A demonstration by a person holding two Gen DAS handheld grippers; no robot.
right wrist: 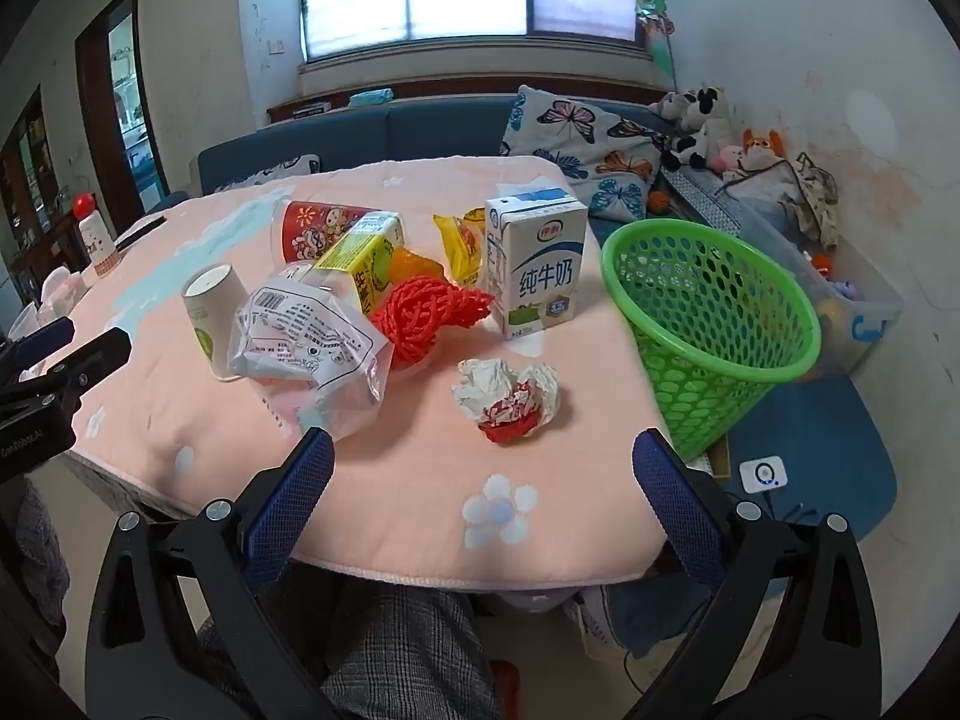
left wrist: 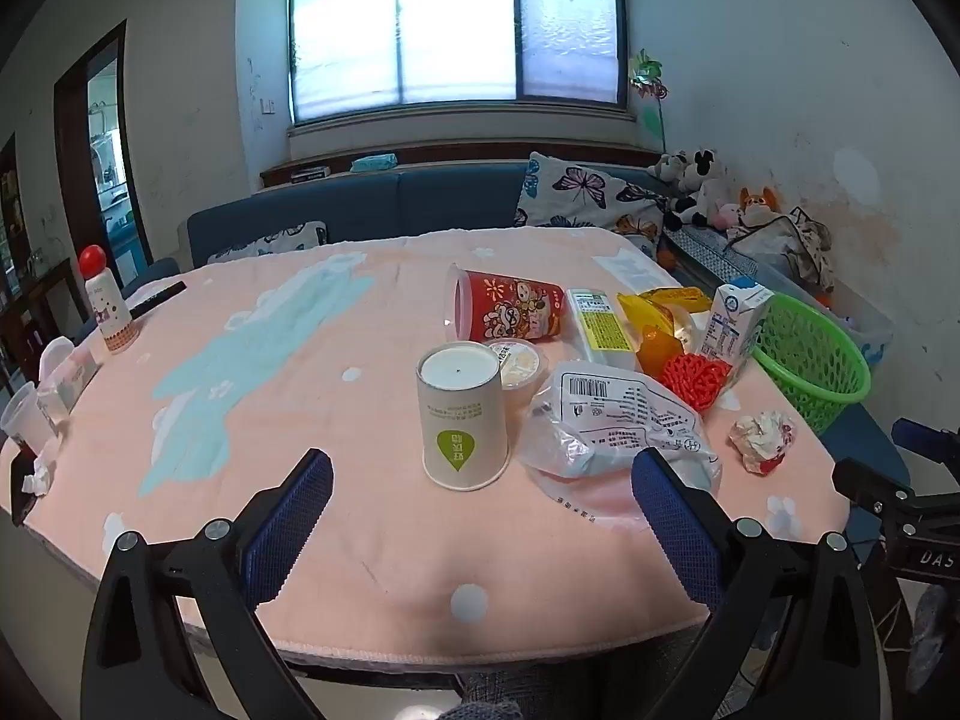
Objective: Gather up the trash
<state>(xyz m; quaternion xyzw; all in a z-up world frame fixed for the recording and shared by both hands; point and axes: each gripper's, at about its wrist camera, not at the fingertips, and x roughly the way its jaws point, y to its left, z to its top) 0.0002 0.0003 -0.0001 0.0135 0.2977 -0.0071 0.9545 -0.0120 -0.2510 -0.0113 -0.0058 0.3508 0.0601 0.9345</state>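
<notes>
A crumpled white and red paper ball [right wrist: 509, 399] lies alone on the pink flower-print tablecloth [right wrist: 420, 516] in the centre of the right wrist view, apart from the other rubbish; in the left wrist view it sits at the right edge of the cloth [left wrist: 763, 439]. Above it in the right wrist view stands an upright white and blue milk carton [right wrist: 536, 264], with a bunched red plastic net [right wrist: 429, 312] just to its left and a yellow wrapper [right wrist: 459, 243] behind. A clear printed plastic bag [right wrist: 312, 348] lies left of the net, leaning against an upside-down white paper cup with a green mark [right wrist: 210, 306]. Further back are a yellow and green juice carton [right wrist: 366, 258] and a red patterned cup [right wrist: 312, 231], both lying on their sides. A green perforated plastic basket [right wrist: 714, 324] stands tilted at the right, past the table's edge. The right gripper [right wrist: 483, 465] hovers low in the frame with its blue-padded jaws spread wide and holding nothing. The left gripper [left wrist: 480, 483] is likewise wide and empty, the paper cup [left wrist: 462, 417] between and beyond its tips. A white bottle with a red round cap [left wrist: 108, 306] stands at the left of the left wrist view.
</notes>
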